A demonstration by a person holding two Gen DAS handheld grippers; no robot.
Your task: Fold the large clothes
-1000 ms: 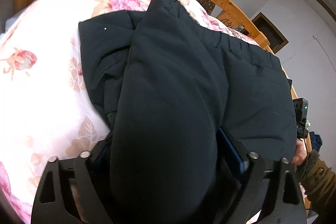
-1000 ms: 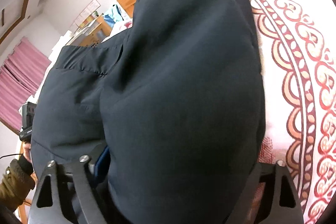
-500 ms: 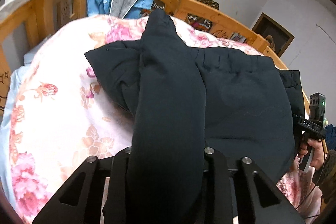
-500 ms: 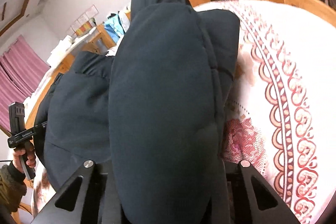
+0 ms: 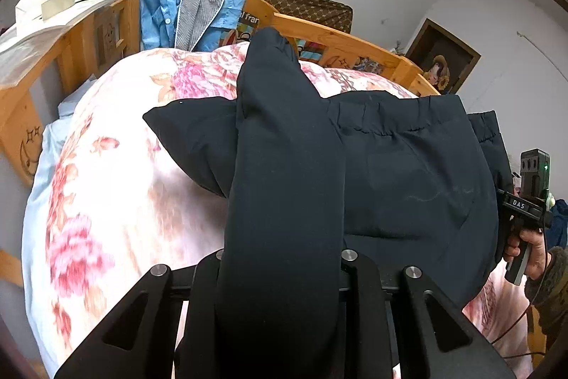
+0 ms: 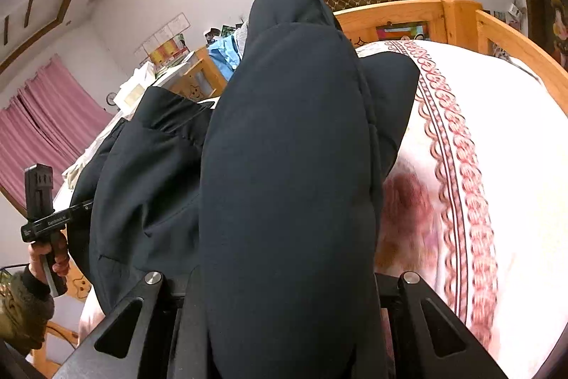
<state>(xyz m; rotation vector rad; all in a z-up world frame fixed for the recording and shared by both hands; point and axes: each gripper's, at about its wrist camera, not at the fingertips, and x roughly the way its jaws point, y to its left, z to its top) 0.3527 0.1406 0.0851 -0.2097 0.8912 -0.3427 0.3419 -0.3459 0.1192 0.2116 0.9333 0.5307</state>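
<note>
My left gripper [image 5: 280, 276] and right gripper [image 6: 284, 286] each pinch the dark padded pants [image 5: 408, 173]; the puffy cloth might slip out.

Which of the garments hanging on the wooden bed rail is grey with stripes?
The narrow grey striped garment in the middle; the light blue shirt shows on both sides of it, and the brown patterned cloth hangs further right.

The trousers [image 5: 408, 173] were dark navy and padded, with a gathered elastic waistband. Their body lay spread on the bed. One leg [image 5: 284, 201] rose off it toward the left camera; the other leg [image 6: 287, 183] rose likewise toward the right camera, its cuff farthest away.
</note>
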